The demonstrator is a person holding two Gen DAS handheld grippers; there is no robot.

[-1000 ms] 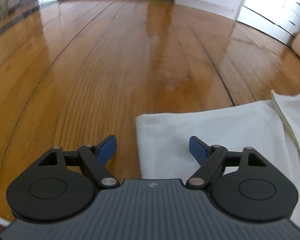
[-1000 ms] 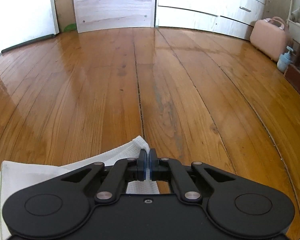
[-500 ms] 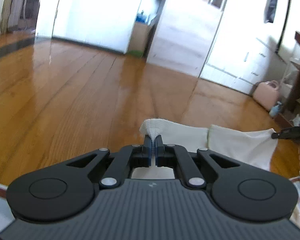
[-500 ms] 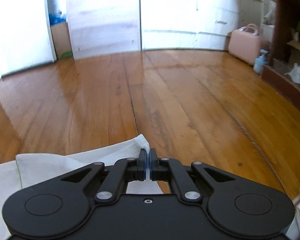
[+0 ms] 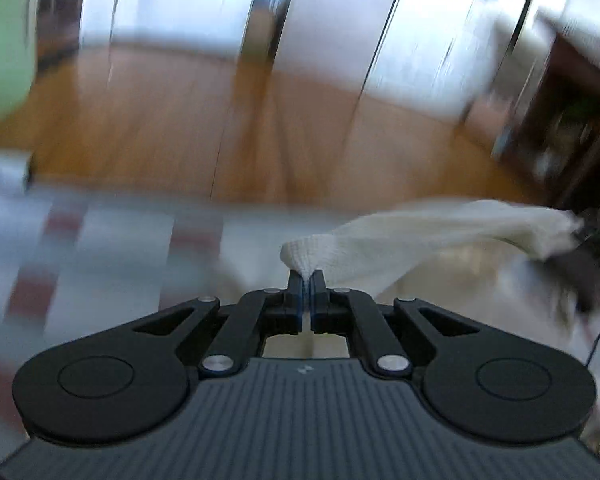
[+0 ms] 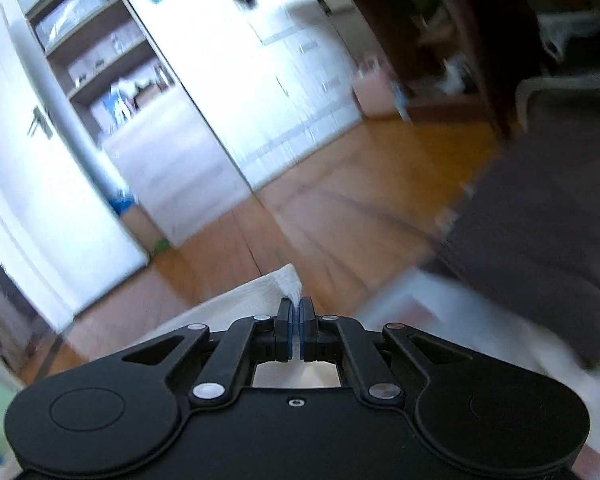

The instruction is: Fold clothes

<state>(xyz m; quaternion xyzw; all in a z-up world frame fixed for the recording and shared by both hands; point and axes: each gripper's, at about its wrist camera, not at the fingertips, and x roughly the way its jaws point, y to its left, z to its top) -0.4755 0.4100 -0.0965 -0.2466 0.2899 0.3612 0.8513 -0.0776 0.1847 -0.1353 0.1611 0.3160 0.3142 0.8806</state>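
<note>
Lifted since the earlier frames: white cloth (image 5: 412, 236), formerly flat on the wooden floor (image 5: 320, 144), now hangs in the air between both tools; left jaws, apart a second ago, have closed on a corner of it. Both views blurred by motion.

Left gripper (image 5: 309, 280): jaws together, clamped on a bunched corner of the cloth, which peaks just above the blue pads. Right gripper (image 6: 296, 308): jaws together, clamped on another corner, a small tuft standing up past the tips.

Cloth, orientation: in the left view its long axis runs from the jaws out to the right and slightly upward, a sagging band ending at a dark shape near the right edge, too blurred to name. In the right view the cloth spreads from the jaws to the left and downward behind the tool body.

Surroundings, near to far, left view: striped red-and-pale fabric (image 5: 100, 248) left of and just beyond the jaws; floor beyond it; a green blur at far upper left; white doors or panels at the back; dark shelving (image 5: 572, 120) far right.

Right view: a pale flat item with a reddish patch (image 6: 412, 304) right of the jaws; dark grey bulk (image 6: 548, 216) further right; floor ahead; white cabinets (image 6: 228, 92) and open shelves beyond.
</note>
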